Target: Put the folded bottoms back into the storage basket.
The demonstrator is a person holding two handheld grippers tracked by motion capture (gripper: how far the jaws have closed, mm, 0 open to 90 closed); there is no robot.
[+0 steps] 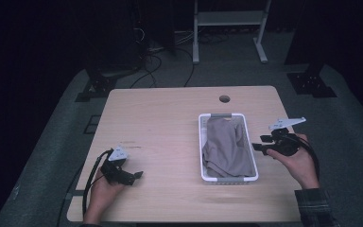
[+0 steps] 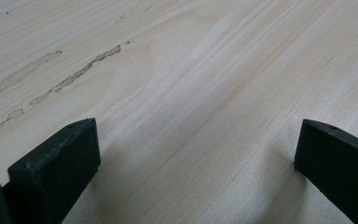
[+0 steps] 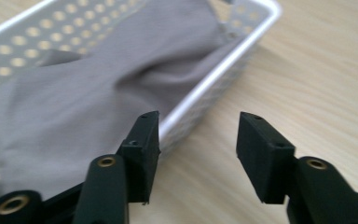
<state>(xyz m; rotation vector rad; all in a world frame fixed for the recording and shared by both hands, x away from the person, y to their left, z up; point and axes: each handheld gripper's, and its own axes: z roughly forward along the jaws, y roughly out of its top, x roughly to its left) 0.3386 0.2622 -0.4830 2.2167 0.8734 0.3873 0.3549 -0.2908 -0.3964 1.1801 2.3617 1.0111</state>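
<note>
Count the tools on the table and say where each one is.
2. The left tool sits open near the table's front left; the right tool is open at the white basket's right rim.

pale wooden table, white perforated basket holding grey cloth

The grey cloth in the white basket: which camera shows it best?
The high view: the whole grey cloth lies crumpled inside the white basket, seen from above. The right gripper view gives a close but partial look, with folds near the rim. The left gripper view looks at bare table between its jaws.
</note>
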